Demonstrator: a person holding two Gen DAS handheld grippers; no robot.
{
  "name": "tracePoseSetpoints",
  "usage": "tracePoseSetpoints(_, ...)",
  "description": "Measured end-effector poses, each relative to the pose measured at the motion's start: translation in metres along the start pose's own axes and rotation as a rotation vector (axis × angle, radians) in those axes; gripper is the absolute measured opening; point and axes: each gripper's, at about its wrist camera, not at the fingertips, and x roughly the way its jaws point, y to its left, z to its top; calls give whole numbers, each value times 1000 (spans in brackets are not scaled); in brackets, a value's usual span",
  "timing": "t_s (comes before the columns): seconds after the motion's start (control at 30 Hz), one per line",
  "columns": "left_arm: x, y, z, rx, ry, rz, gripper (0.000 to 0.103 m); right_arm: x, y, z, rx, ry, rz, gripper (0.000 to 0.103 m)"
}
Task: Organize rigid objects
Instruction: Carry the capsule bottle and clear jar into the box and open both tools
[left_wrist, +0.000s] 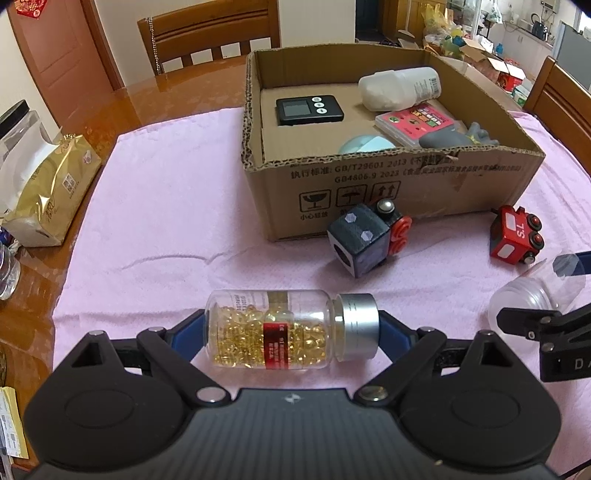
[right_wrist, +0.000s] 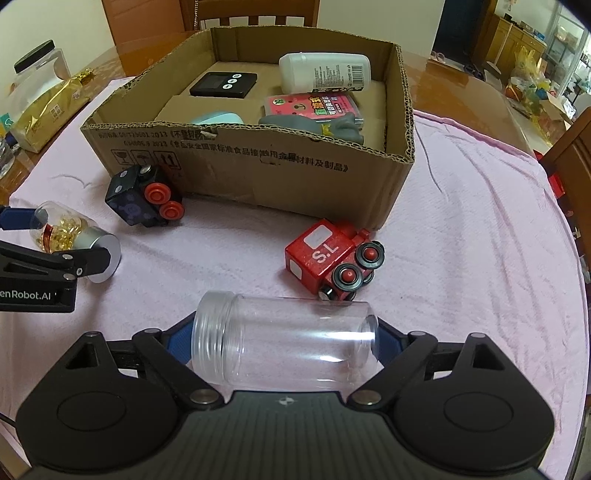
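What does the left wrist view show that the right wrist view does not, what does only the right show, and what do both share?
Only left: the wooden door and the red label of the capsule bottle. Only right: the lettering on the side of the left gripper and the full length of the clear jar. Both: the cardboard box, black toy train, red toy train and gold tissue pack.
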Motion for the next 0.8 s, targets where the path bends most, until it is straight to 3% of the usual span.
tracePoseSetpoints(0.27, -8, 3, 5, 50, 9, -43, 93, -9, 2, -1, -68, 3, 44, 94)
tracePoseSetpoints(0.53, -47, 5, 18, 149, 5, -114, 93, -40, -5, 4, -185, -9, 175, 94)
tracePoseSetpoints(0.8, -81, 2, 60, 192, -90, -135, 93, -76, -15, 24, -275, -61, 215, 94)
